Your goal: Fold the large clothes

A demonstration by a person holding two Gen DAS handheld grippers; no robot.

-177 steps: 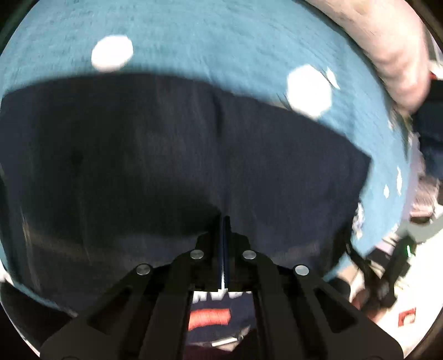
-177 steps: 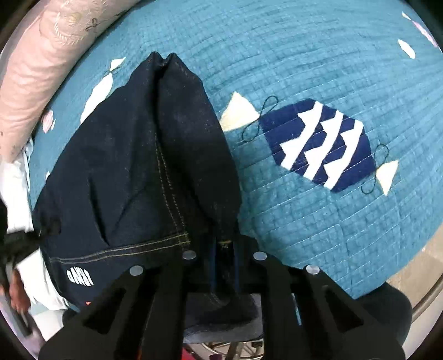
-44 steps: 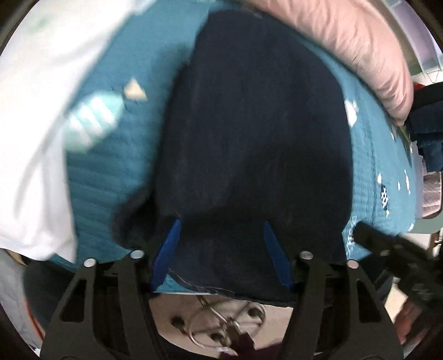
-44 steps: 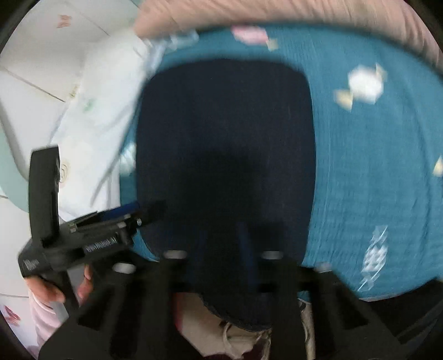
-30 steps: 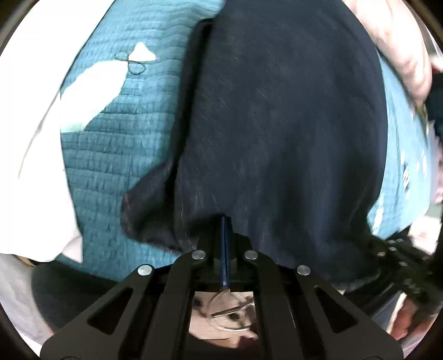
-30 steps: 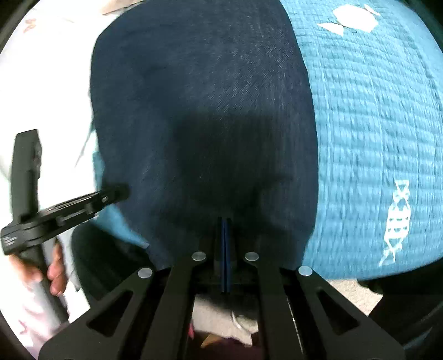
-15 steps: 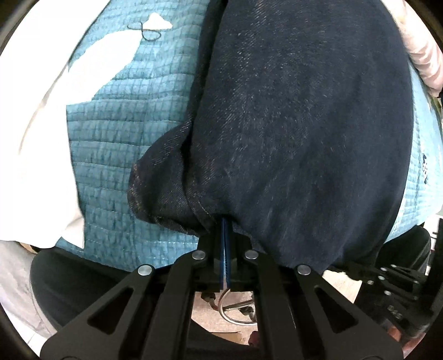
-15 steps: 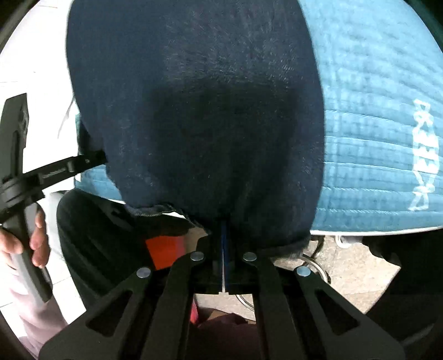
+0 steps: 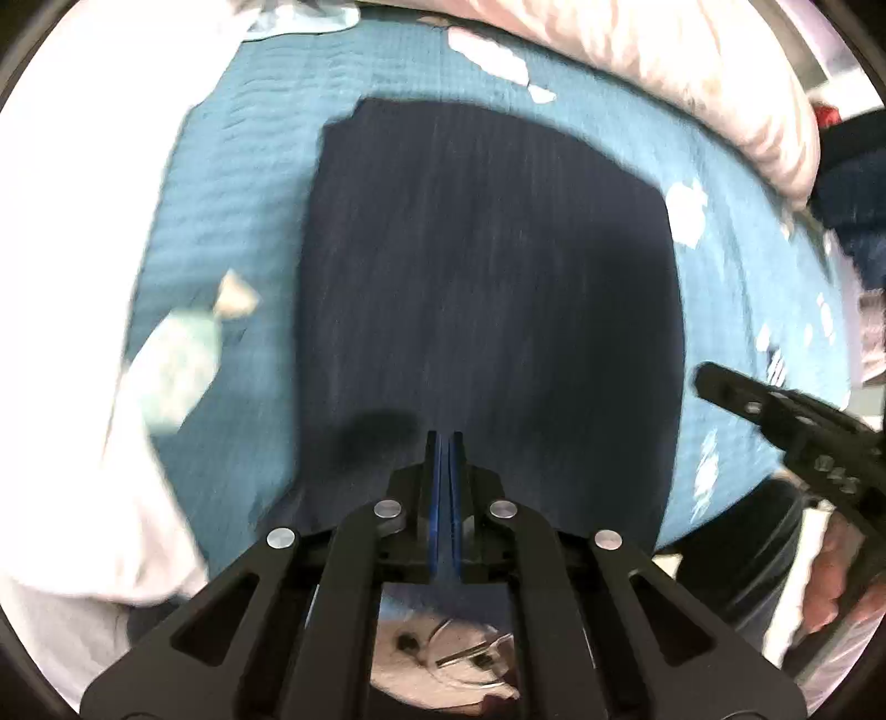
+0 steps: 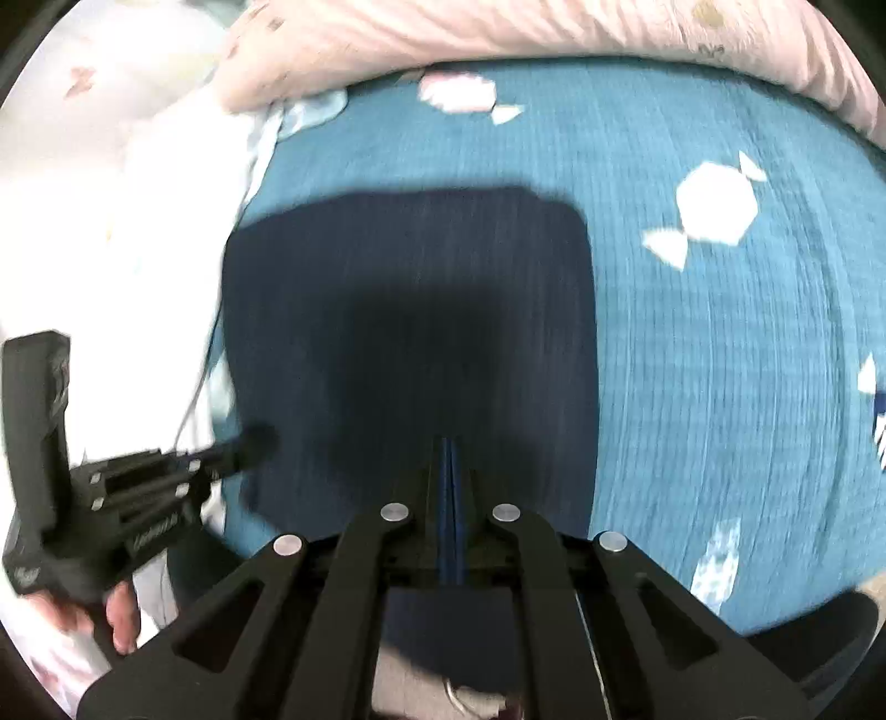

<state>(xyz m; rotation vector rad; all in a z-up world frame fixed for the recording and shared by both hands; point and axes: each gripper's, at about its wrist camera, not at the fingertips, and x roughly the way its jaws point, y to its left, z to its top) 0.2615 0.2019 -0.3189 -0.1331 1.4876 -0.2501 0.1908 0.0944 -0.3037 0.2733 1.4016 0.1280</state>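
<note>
Floor shows pale at the bottom of both views, below the near edge of the bed. The teal quilt (image 10: 720, 343) with white candy shapes covers the bed, and one dark denim garment (image 9: 487, 288) lies folded flat on it, its near end reaching the quilt's near edge.

The left gripper (image 9: 443, 443) points steeply down over that near end, jaws pressed together, nothing seen between them. The right gripper (image 10: 447, 448) hangs the same way, jaws closed and empty.

Each camera catches the other tool: the left view shows the right gripper at the right rim with a hand (image 9: 841, 576) on it, the right view shows the left gripper at the left with fingers (image 10: 119, 615) under it. Only the left view shows a dark blue bundle (image 9: 853, 188) past the quilt's far right corner.

White bedding (image 10: 111, 232) lies along the left edge. One pink pillow (image 10: 498, 27) runs along the far edge.
</note>
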